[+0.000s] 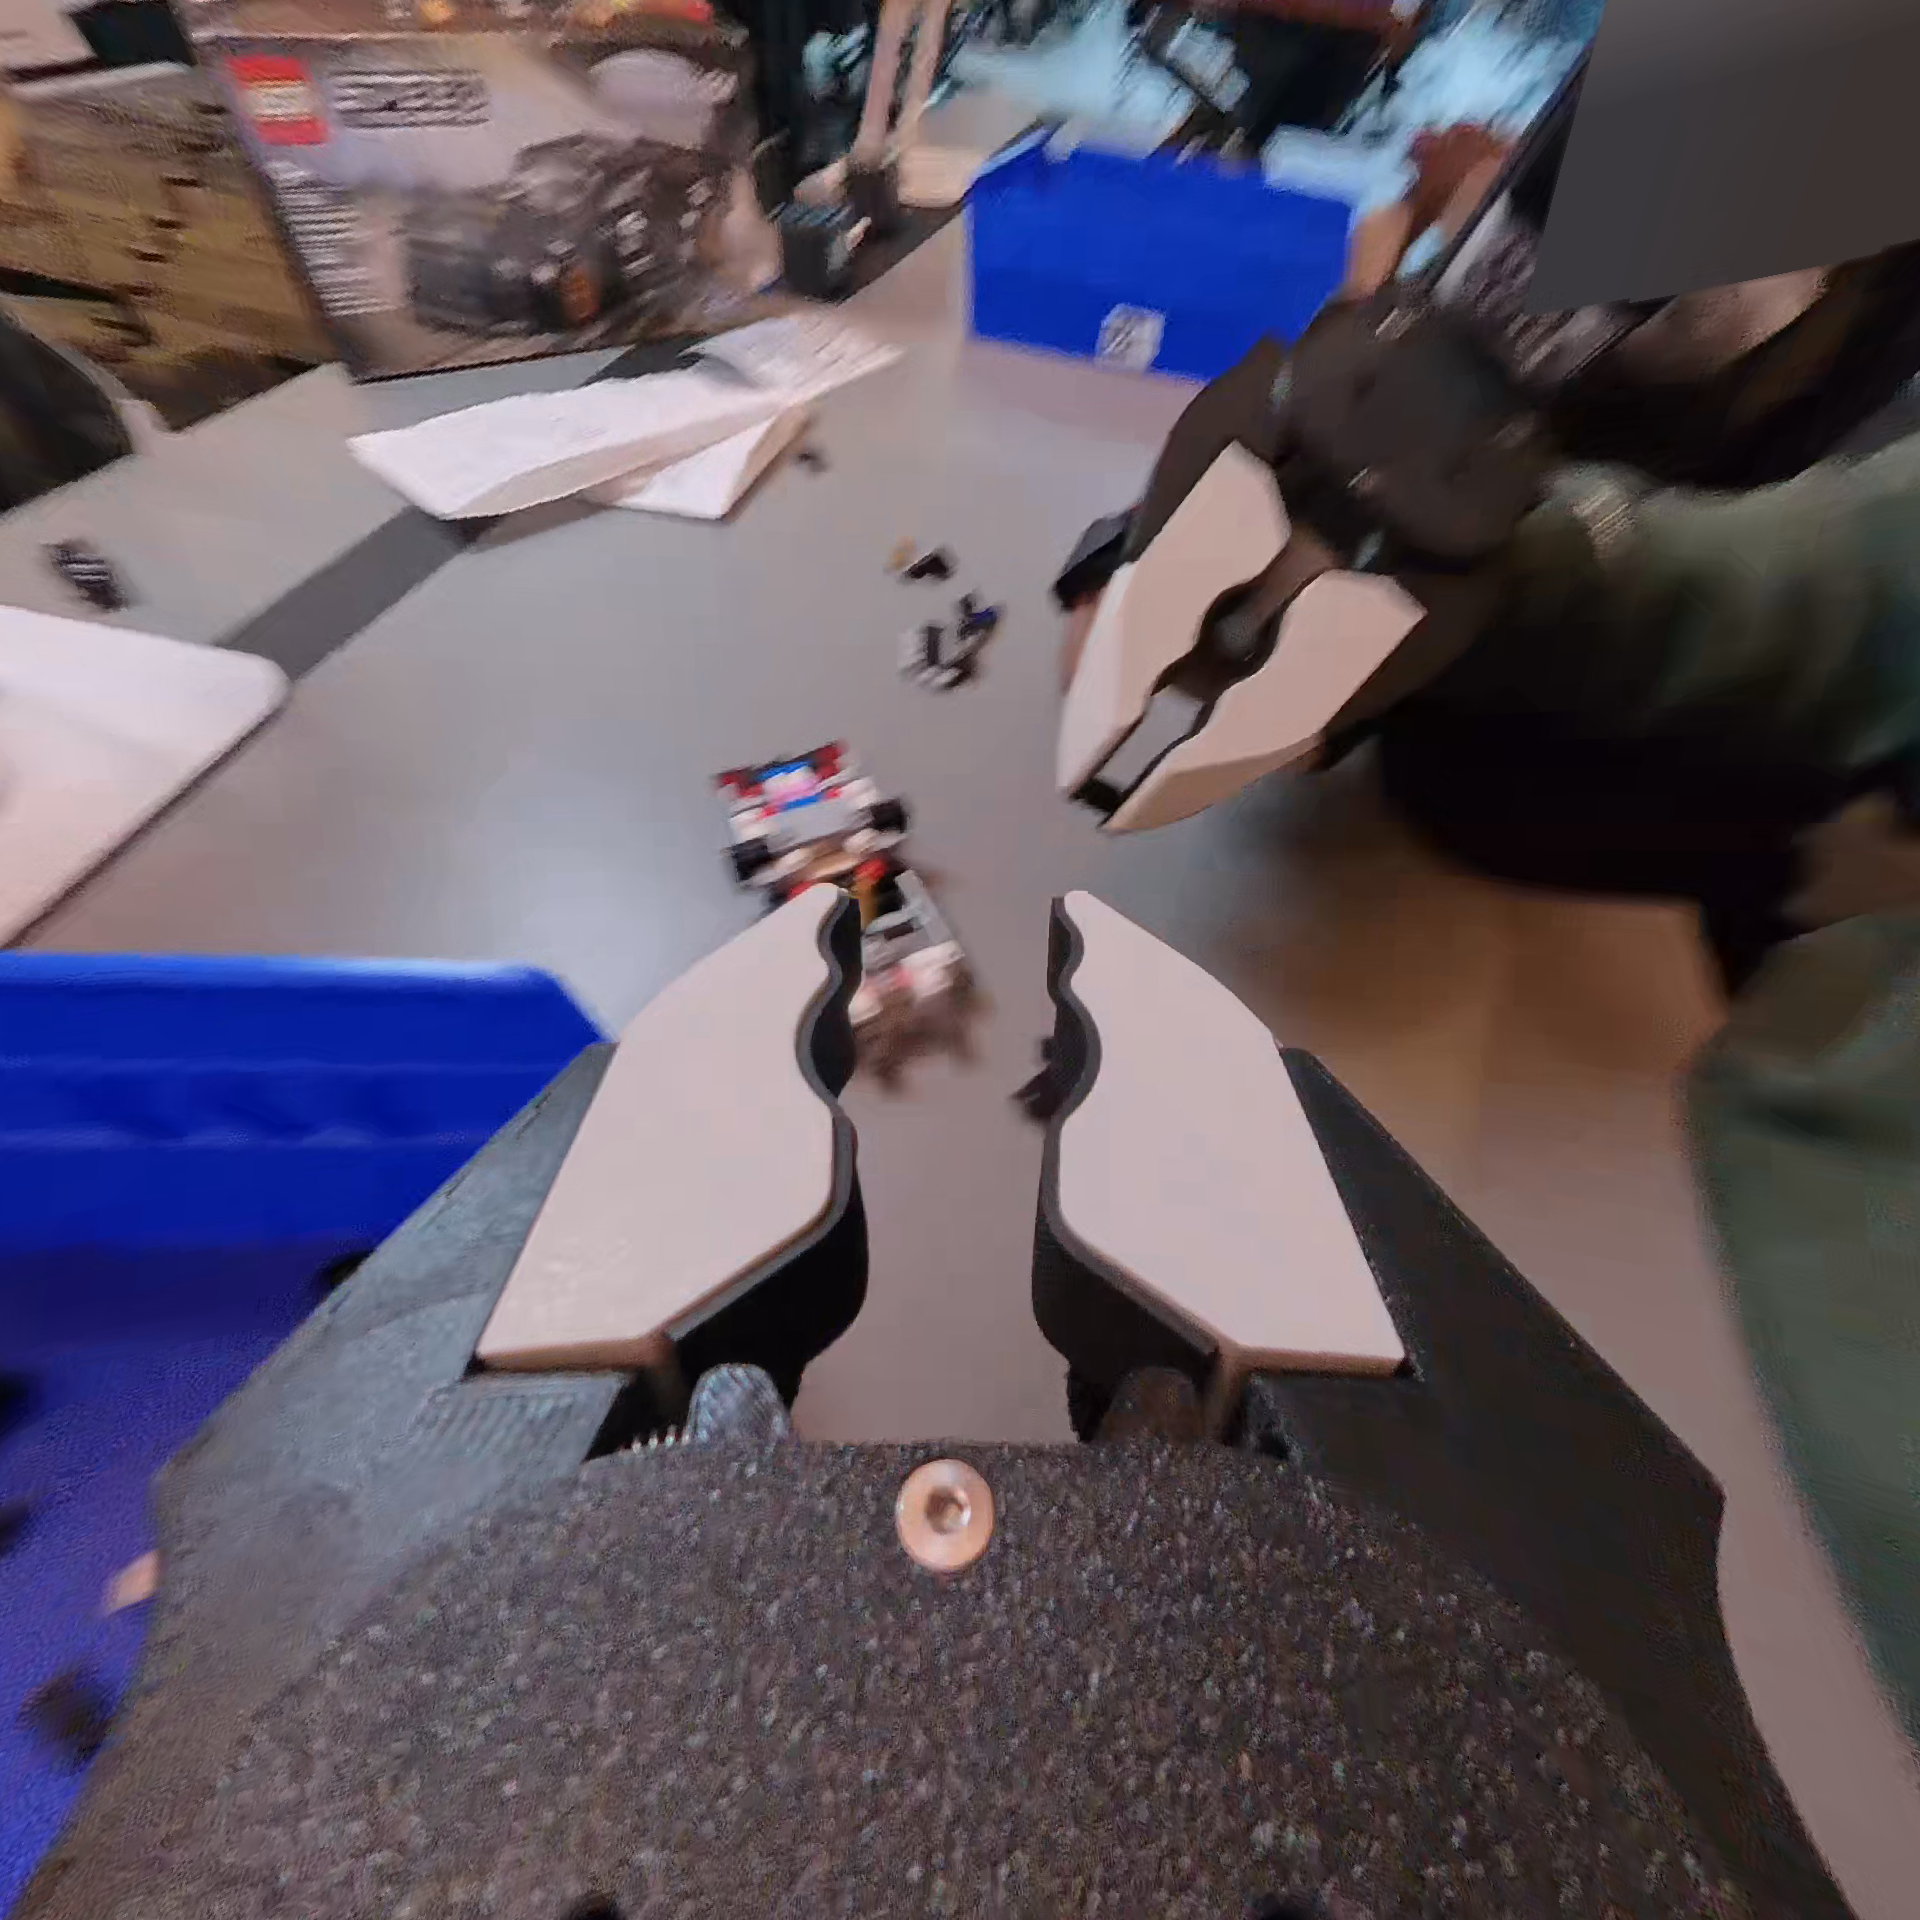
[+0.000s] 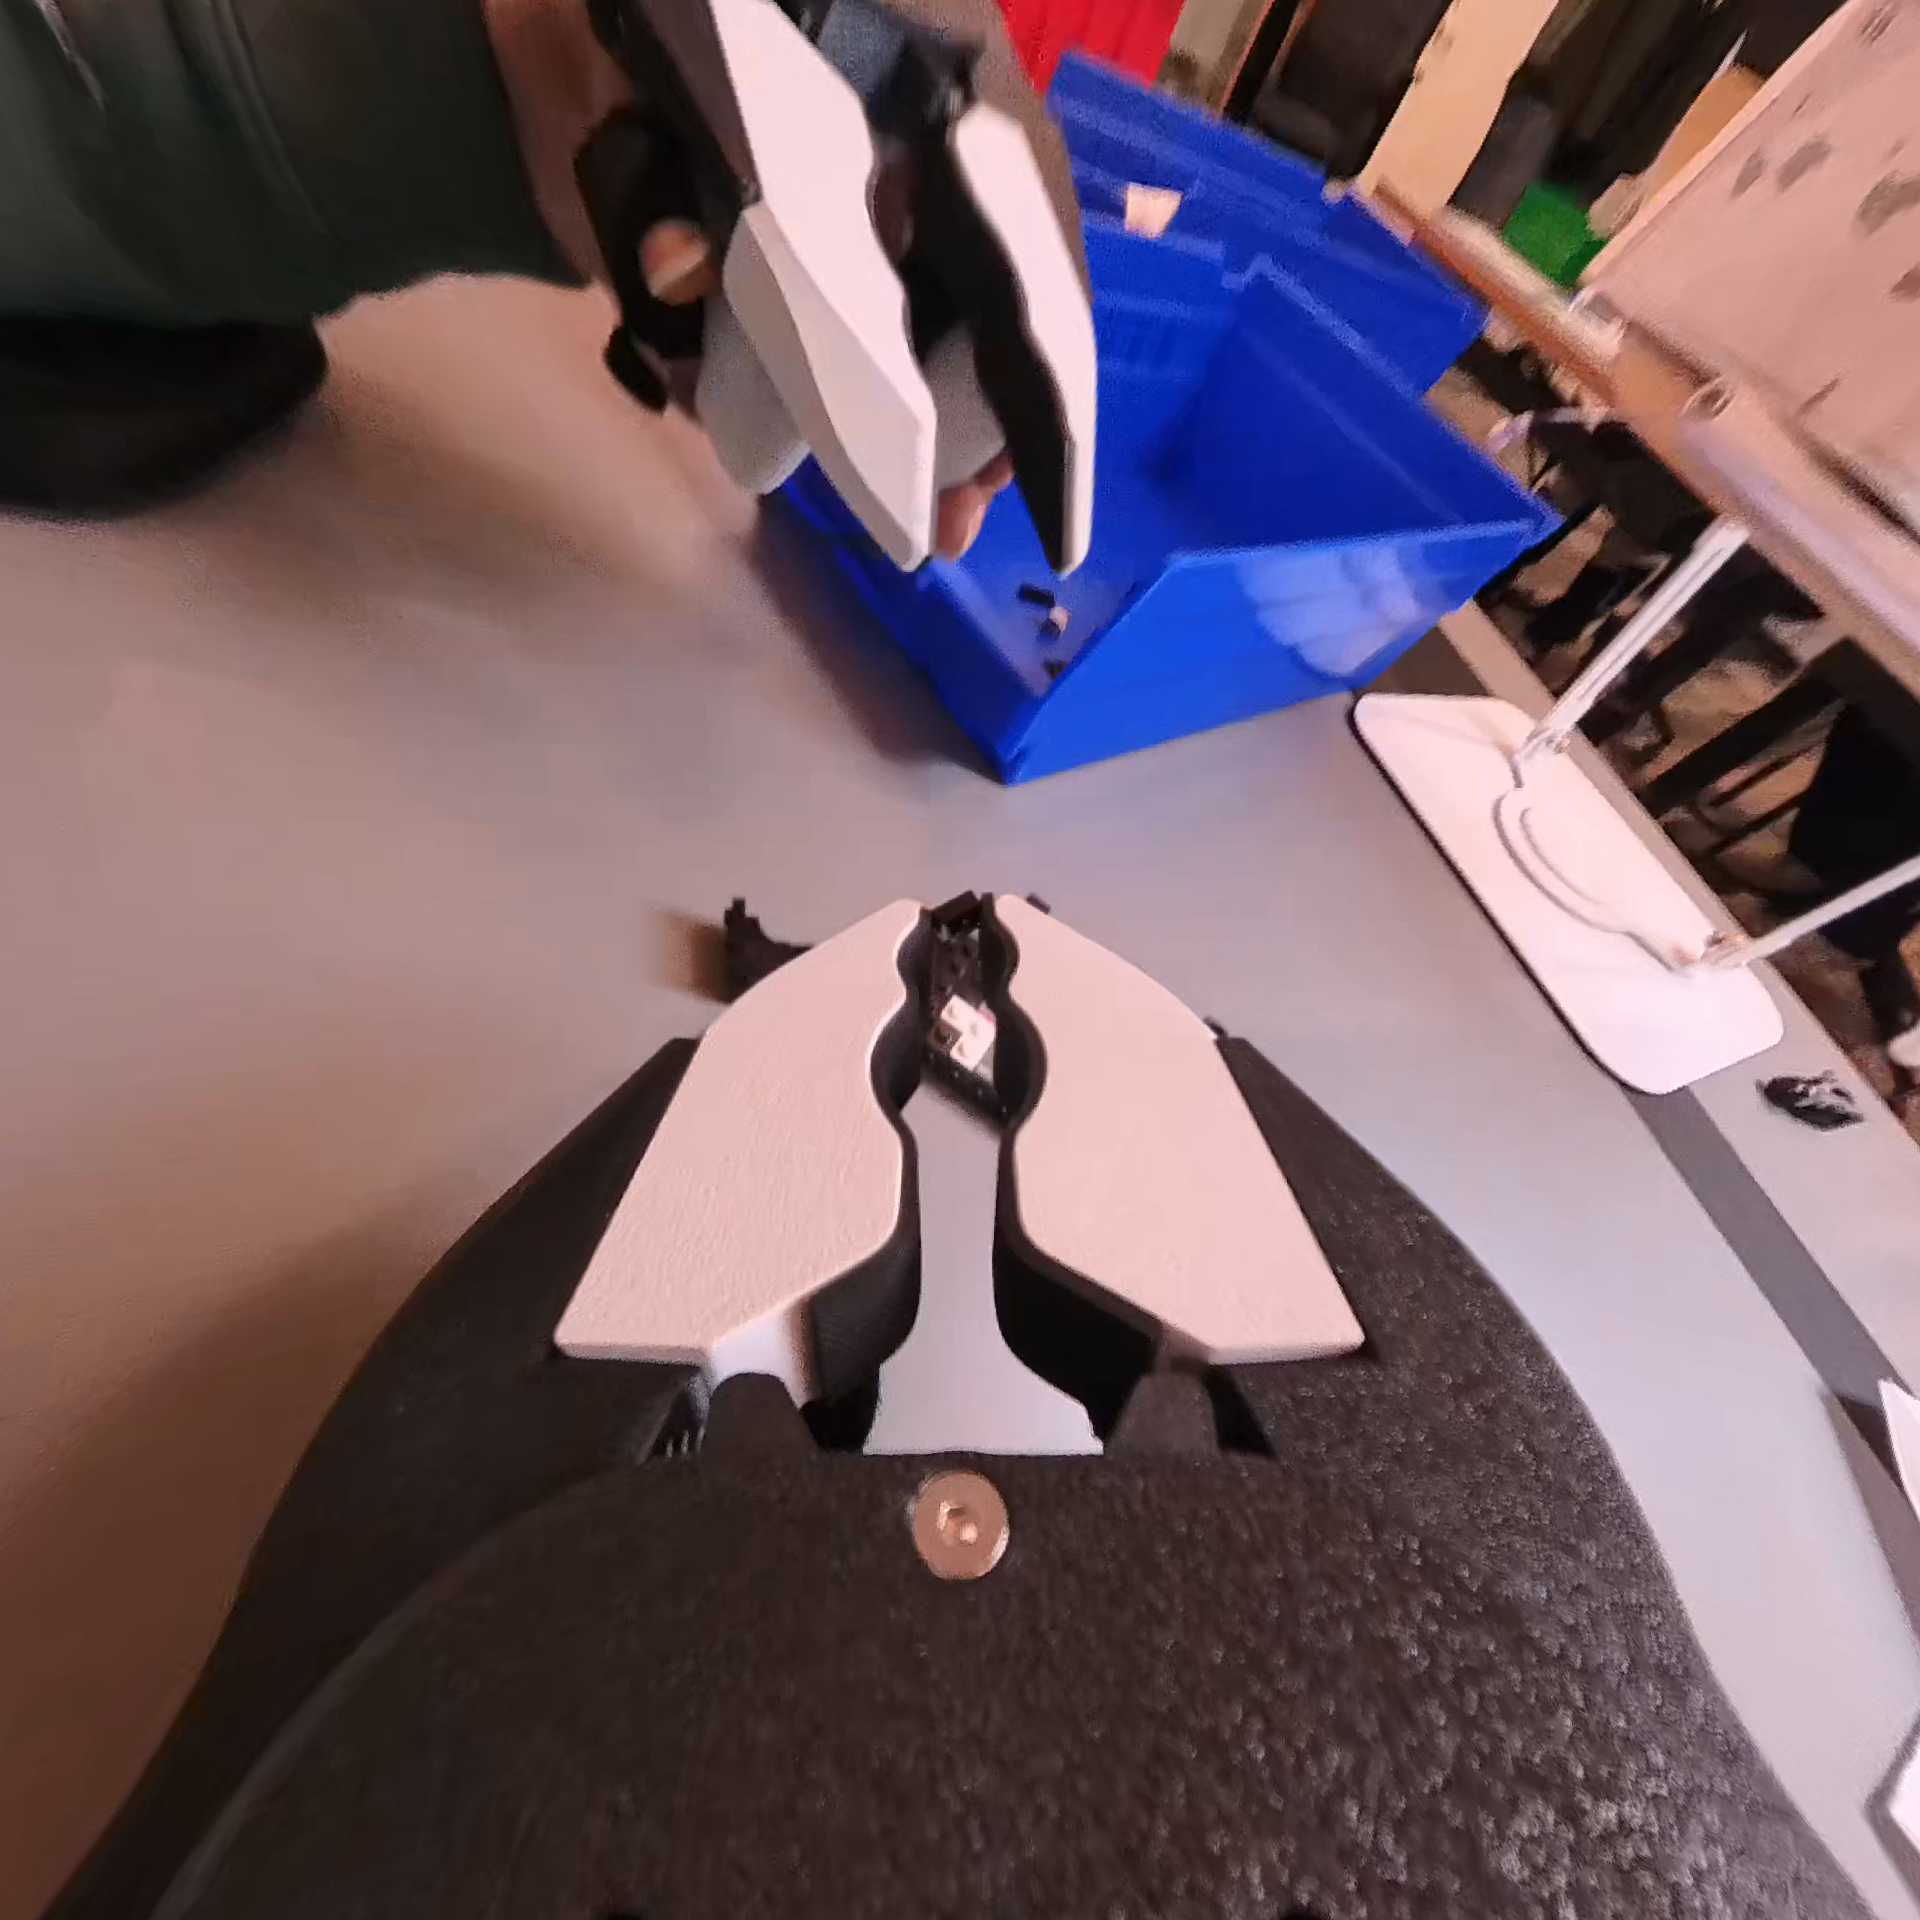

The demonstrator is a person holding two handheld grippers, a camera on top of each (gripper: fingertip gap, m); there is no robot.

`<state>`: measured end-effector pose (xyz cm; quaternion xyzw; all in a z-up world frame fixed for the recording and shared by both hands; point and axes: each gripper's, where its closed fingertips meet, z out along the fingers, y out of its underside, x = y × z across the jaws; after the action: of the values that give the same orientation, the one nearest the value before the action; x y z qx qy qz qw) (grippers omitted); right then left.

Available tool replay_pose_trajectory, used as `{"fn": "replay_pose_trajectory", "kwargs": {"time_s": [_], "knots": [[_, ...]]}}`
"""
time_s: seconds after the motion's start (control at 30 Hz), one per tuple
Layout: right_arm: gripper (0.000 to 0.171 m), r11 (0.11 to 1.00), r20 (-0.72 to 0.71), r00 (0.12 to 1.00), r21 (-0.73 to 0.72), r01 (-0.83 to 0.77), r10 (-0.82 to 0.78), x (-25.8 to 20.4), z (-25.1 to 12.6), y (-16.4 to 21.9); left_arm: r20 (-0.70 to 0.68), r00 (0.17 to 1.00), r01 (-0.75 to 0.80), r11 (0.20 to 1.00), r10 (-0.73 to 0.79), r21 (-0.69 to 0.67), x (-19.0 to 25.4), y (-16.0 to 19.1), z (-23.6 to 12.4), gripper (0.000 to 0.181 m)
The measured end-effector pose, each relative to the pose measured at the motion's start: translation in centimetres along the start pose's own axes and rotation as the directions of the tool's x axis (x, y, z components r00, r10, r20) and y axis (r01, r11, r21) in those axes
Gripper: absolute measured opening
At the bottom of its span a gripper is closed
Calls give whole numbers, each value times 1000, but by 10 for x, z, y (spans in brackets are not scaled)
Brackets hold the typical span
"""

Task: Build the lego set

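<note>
My left gripper [image 1: 951, 914] is open and empty, just above the grey table [image 1: 520, 727]. A small brick-built car [image 1: 831, 862] in white, red and black lies right past its left fingertip. My right gripper [image 2: 961, 914] is shut on a long black brick piece [image 2: 961, 1029] with a small light patch, held low over the table. In the left wrist view the right gripper [image 1: 1101, 805] hovers to the right of the car. In the right wrist view the left gripper [image 2: 987, 561] hangs open in front of a blue bin [image 2: 1299, 644].
A blue bin [image 1: 260, 1091] stands at my left, another blue bin [image 1: 1153, 260] farther back. Loose small bricks [image 1: 945, 634], folded paper sheets [image 1: 623, 436] and a brick-set box [image 1: 499, 208] lie beyond. A white lamp base [image 2: 1558, 883] stands at the right. A black piece [image 2: 743, 945] lies by the right gripper. Left tips to right tips: about 7 cm.
</note>
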<state>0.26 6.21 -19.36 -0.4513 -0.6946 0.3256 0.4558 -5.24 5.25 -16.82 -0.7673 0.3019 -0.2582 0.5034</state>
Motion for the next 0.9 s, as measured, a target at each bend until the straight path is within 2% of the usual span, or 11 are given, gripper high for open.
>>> {"fn": "replay_pose_trajectory", "kwargs": {"time_s": [0.1,0.23,0.4,0.47,0.53,0.7,0.77,0.83,0.9], "knots": [[8,995,-24,1000,97,11,-9,1,-6,-19,-162,978,147,985,-131,93,20,-16,4,31],[8,982,-93,993,173,82,-67,1,-10,-38,-402,843,429,898,-358,98,42,-27,19,25],[8,967,-145,975,171,190,-166,-5,-11,-47,-515,715,568,822,-472,36,52,-28,30,23],[8,961,-163,968,167,219,-192,-6,-11,-49,-516,706,575,818,-485,19,54,-26,33,21],[8,958,-184,959,151,245,-217,-5,-10,-49,-549,684,585,811,-481,18,58,-29,30,9],[9,952,-209,945,120,281,-253,-4,-8,-47,-525,707,563,827,-473,13,56,-27,30,8],[14,958,-215,946,101,267,-241,-1,-8,-44,-495,739,539,841,-457,29,51,-27,28,8],[19,972,-181,964,99,213,-192,0,-9,-41,-385,820,482,874,-424,65,34,-25,22,8],[20,987,-103,983,36,157,-152,-2,-5,-27,-152,922,372,924,-357,88,1,-20,10,8]]}}
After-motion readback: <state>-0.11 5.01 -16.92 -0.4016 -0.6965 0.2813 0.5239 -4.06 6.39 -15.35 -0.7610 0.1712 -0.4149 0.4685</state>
